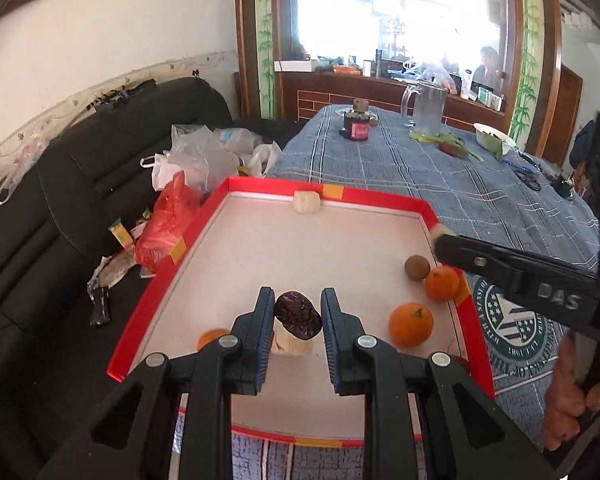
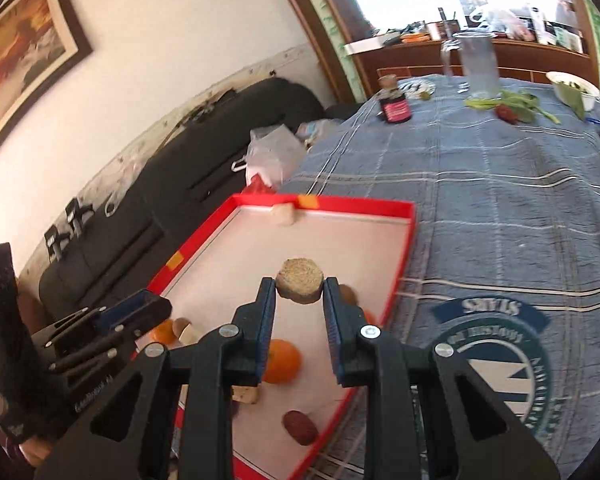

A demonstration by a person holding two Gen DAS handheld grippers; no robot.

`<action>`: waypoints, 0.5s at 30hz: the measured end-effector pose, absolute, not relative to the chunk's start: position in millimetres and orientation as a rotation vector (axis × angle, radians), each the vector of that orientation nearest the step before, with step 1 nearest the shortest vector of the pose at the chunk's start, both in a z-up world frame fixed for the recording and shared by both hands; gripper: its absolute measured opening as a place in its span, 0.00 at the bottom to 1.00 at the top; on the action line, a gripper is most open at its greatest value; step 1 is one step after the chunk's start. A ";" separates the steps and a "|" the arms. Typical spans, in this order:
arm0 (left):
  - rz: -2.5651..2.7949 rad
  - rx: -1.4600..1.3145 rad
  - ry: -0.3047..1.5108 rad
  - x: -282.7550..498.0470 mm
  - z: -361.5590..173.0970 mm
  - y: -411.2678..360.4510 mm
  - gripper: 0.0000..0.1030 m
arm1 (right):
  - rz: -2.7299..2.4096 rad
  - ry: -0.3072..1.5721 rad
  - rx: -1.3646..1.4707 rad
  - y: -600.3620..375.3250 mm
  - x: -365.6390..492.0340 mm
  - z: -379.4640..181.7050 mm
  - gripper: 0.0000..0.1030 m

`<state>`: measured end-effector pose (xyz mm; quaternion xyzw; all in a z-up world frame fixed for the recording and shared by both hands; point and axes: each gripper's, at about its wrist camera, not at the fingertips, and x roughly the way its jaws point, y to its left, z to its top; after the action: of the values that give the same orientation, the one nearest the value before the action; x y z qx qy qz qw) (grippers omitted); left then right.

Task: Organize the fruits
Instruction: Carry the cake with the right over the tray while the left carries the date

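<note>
The left gripper (image 1: 296, 316) holds a dark wrinkled date (image 1: 298, 314) between its fingers above the red-rimmed tray (image 1: 380, 198), which lies at the table's near left corner. The right gripper (image 2: 299, 292) clamps a round tan slice (image 2: 299, 282) over the tray. Oranges (image 1: 411, 323) rest along the tray's right side.

Two cameras close above the same red tray (image 1: 384, 196), both facing forward toward the table's far end (image 2: 500, 200).
</note>
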<state>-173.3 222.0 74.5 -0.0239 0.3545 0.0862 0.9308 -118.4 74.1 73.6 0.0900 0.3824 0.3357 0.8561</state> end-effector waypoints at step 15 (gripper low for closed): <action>0.175 -0.099 0.789 -174.6 55.0 231.9 0.22 | 0.712 0.949 0.077 133.2 -97.3 51.4 0.26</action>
<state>-174.6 231.9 55.0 -0.0479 0.3837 0.0849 0.9183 -97.3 133.2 51.4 0.0365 0.4470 0.3356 0.8284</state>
